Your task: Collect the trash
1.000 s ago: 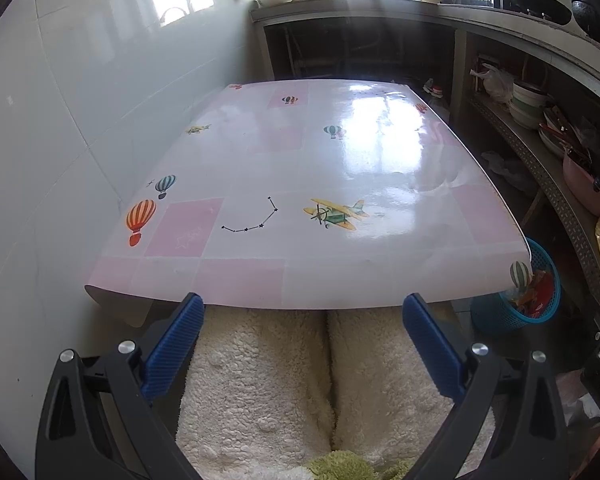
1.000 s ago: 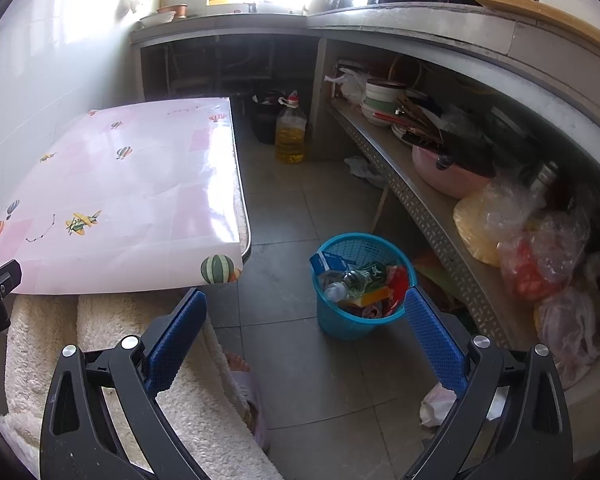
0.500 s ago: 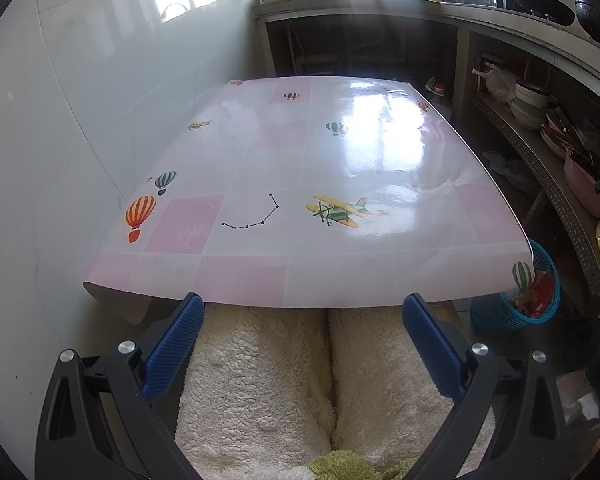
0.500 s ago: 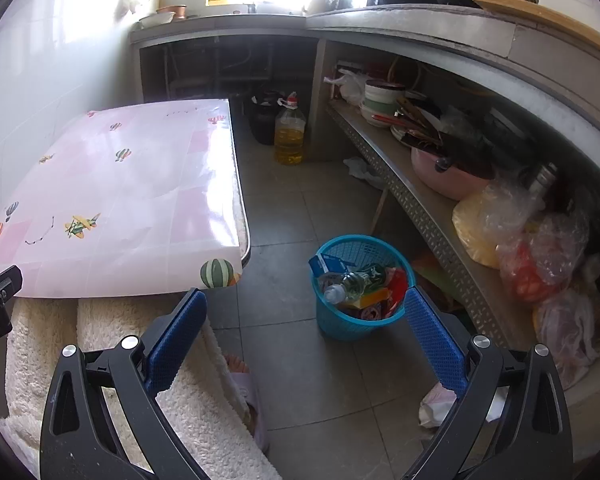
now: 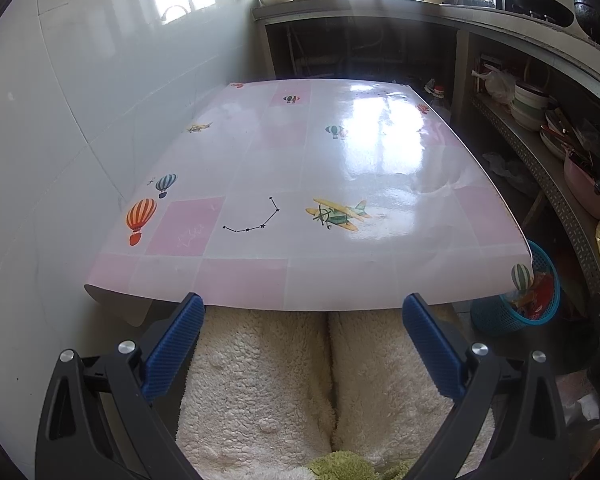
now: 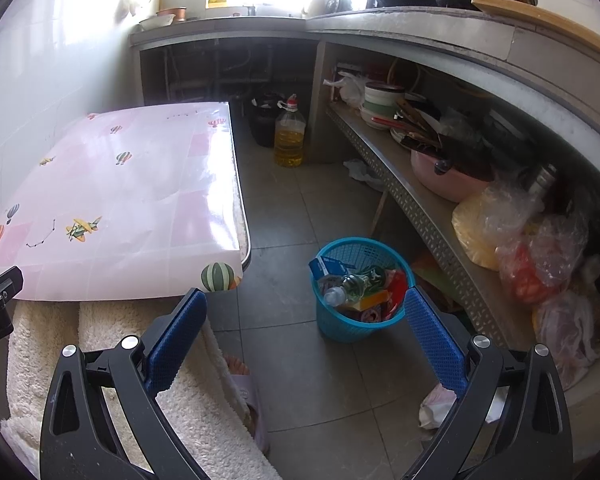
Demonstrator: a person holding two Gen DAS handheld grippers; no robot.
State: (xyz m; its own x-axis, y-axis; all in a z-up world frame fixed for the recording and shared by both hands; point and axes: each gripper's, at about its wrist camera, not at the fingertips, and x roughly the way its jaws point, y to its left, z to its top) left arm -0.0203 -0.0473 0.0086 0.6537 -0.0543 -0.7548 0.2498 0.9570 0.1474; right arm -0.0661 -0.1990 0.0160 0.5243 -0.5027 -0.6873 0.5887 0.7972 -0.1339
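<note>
Fingers: I am holding both grippers spread wide with nothing between the pads; the left gripper (image 5: 300,340) is hovering over my lap at the table's near edge, and the right gripper (image 6: 306,336) is hanging above the floor.

Trash: the bin (image 6: 360,288) is sitting on the floor at about 1 o'clock from my right gripper, already holding a bottle (image 6: 346,286), a blue carton and bright wrappers.

Done: I am judging the job close to finished, since the table (image 5: 300,184) is showing no litter on its patterned cover.

Left: a crumpled white scrap (image 6: 436,404) is lying on the floor at about 5 o'clock in the right view, just behind my right finger, and a pale wad (image 6: 360,172) is lying at 12 o'clock by the shelf leg; whether either counts as trash I am only guessing.

Edges: the table's rounded corner is jutting out at 10 o'clock from the right gripper, and the perforated shelf lip (image 6: 428,216) is running along the 2 o'clock side.

Room: the tiled aisle between table and shelf is lying open, wide enough for me to be reaching the bin straight on; my legs under the fleece are crowding the 7 o'clock side.

Oil jug: it (image 6: 289,136) is standing at 12 o'clock, well apart from the bin.
</note>
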